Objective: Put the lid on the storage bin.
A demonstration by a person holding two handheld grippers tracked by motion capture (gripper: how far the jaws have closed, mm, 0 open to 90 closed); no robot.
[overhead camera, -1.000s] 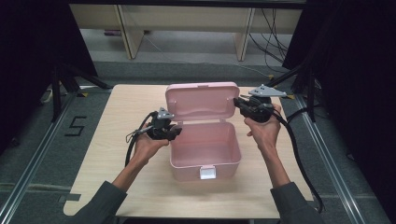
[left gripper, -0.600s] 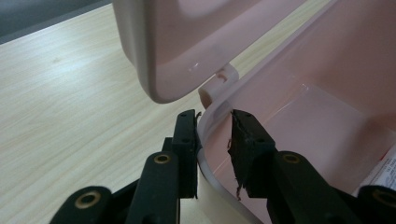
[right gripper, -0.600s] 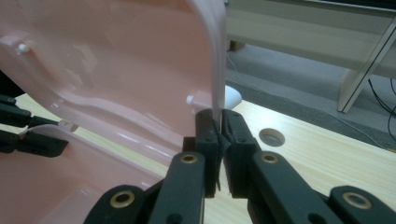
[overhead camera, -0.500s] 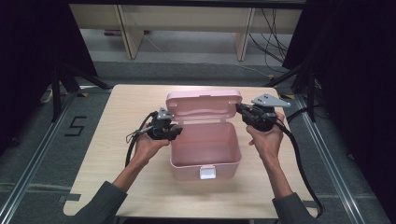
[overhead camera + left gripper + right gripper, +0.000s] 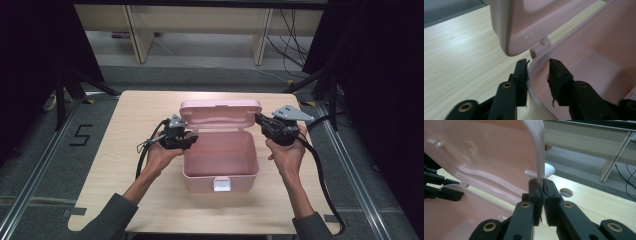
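A pink plastic box (image 5: pixel 220 160) is found standing near the middle of the light wooden table (image 5: pixel 125 190), with its white front latch (image 5: pixel 221 185) turned toward the person. Its lid (image 5: pixel 220 114) is raised and stands roughly upright along the far edge of the box. The interior is seen as bare pink plastic.

The left gripper (image 5: pixel 186 140) is held at the box's left wall. In the left gripper view, the rim of that wall (image 5: pixel 534 72) is seen passing between the two fingers (image 5: pixel 521 80). The outer finger lies against or just beside the outside of the rim, while a clear gap is seen between the inner finger and the wall. The fingers have just been opening with the rim between them; the wall is therefore not clamped.

The right gripper (image 5: pixel 261 121) is held at the right edge of the lid. In the right gripper view, the fingers (image 5: pixel 534 192) are seen closed on the thin lid edge (image 5: pixel 539 157), which rises straight up from between the pads. A white hinge stub (image 5: pixel 549 171) is noted just behind the gripped edge, and a round hole in the table (image 5: pixel 566 192) beyond it.

Each gripper is carried in one hand (image 5: pixel 287 155), with forearms entering from the near side of the table. Black cables (image 5: pixel 320 170) trail from both grippers.
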